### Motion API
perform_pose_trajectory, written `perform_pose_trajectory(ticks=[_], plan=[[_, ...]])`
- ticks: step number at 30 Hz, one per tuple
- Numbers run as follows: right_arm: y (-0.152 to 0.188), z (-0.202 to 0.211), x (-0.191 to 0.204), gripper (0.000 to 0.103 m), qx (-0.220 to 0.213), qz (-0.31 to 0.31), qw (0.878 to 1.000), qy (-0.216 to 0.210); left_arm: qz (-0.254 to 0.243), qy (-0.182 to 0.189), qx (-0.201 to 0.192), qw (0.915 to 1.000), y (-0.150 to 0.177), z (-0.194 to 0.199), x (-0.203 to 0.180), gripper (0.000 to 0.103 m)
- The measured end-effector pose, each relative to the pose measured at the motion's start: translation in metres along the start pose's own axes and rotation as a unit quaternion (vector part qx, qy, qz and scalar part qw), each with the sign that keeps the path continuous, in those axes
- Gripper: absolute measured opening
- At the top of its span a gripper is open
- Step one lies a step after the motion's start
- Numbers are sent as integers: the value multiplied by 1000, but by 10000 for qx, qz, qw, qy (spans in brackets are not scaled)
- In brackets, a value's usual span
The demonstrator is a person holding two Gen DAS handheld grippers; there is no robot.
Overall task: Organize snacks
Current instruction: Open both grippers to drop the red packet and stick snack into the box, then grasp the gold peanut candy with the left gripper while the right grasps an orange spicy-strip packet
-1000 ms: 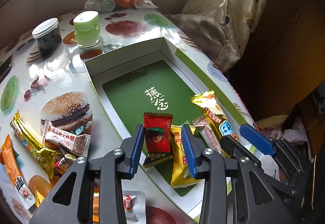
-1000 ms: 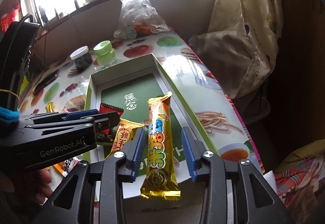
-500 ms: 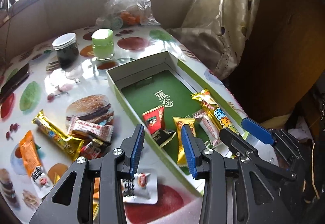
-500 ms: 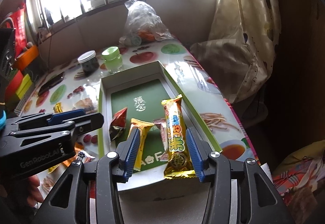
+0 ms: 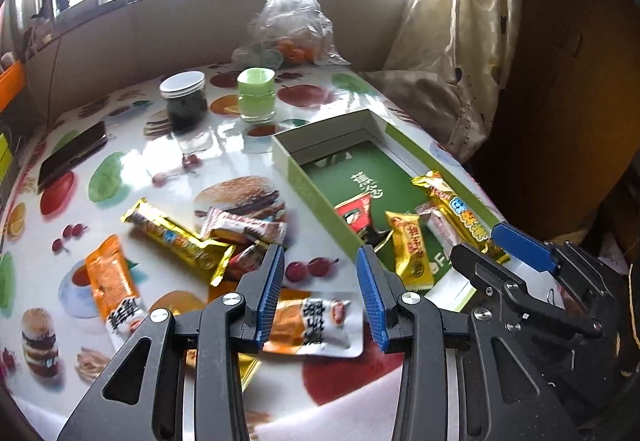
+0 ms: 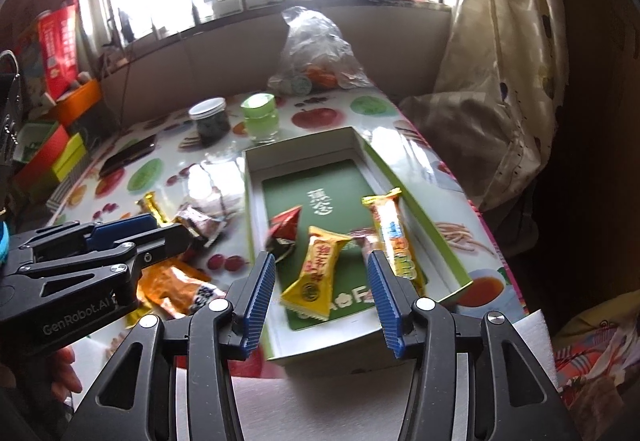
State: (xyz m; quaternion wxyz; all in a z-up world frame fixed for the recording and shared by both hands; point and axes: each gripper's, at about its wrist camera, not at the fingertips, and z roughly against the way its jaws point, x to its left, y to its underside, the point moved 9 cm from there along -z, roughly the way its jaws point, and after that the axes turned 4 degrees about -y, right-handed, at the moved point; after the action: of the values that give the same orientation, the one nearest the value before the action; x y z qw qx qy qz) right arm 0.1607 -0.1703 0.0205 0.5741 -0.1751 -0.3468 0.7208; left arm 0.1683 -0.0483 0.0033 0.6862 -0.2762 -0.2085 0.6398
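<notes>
Your left gripper (image 5: 321,289) hangs released above the desk (image 5: 120,145), level and pointing forward, over an orange-and-white packet (image 5: 316,325), with loose snacks (image 5: 180,241) just left of it. Your right gripper (image 6: 322,295) is also spread and holds nothing, poised over the near end of the green box (image 6: 416,201), where a yellow packet (image 6: 316,273) and a long gold bar (image 6: 390,229) lie.

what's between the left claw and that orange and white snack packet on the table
Nothing visible. The left claw is open, and the orange and white packet lies flat on the table just beneath its tips, uncovered.
</notes>
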Motion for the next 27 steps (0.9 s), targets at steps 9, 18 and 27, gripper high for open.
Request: perform_pose_trajectory(ticks=[9, 18, 27], plan=[[15, -6, 36, 49, 142, 474, 9980, -385, 381, -213, -24, 9990, 23, 9, 44, 39], [31, -29, 68, 53, 544, 951, 9913, -727, 849, -452, 117, 9953, 48, 8, 93, 39], [46, -62, 98, 56, 1127, 1959, 9697, -924, 1042, -551, 245, 9927, 65, 7, 121, 39]])
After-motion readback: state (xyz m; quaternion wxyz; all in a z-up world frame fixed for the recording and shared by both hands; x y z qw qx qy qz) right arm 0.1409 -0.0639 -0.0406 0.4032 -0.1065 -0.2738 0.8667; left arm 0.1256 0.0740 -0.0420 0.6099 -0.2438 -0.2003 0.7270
